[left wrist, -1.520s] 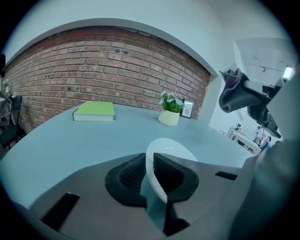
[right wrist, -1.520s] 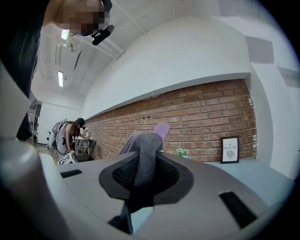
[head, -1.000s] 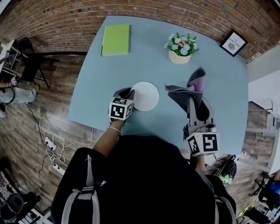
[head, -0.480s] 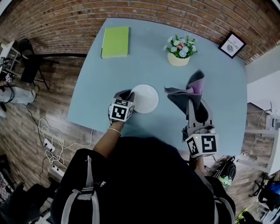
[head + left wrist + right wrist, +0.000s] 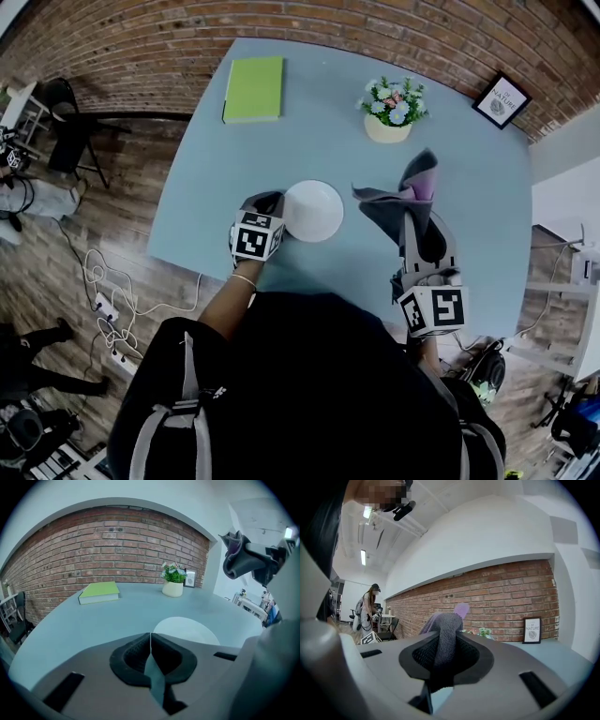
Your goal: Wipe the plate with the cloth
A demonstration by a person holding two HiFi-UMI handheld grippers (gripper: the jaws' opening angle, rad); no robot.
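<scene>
- Head view: the plate [image 5: 314,211] is white and lies flat near the middle of the blue table [image 5: 309,122].
- The left gripper [image 5: 274,202] is at the plate's left edge and points down at a slant. The right gripper [image 5: 414,230] is well apart, on the right, w/ the cloth [image 5: 403,202] standing up from its jaws – grey, w/ a purple part.
- At the far side are a green book [image 5: 253,88], a flower pot [image 5: 392,112] and a framed picture [image 5: 507,96].
- Left gripper view: the jaws of the left gripper [image 5: 150,634] have just been closing. The tips now meet in a thin line and nothing shows between them, only table colour in the gap lower down.
- The plate [image 5: 187,629] begins just beyond the tips, a bit to the right. If the tips touch its rim, I cannot tell.
- The cloth [image 5: 234,557] hangs in the air at the upper right, above the table [image 5: 70,625].
- Right gripper view: the right gripper [image 5: 445,641] is closed on the cloth [image 5: 449,620] – a thick grey fold fills the space between both pads and sticks out in front.
- Behind is a brick wall [image 5: 497,597] and the framed picture [image 5: 531,630]. A person [image 5: 370,606] stands far in the bg at left.
</scene>
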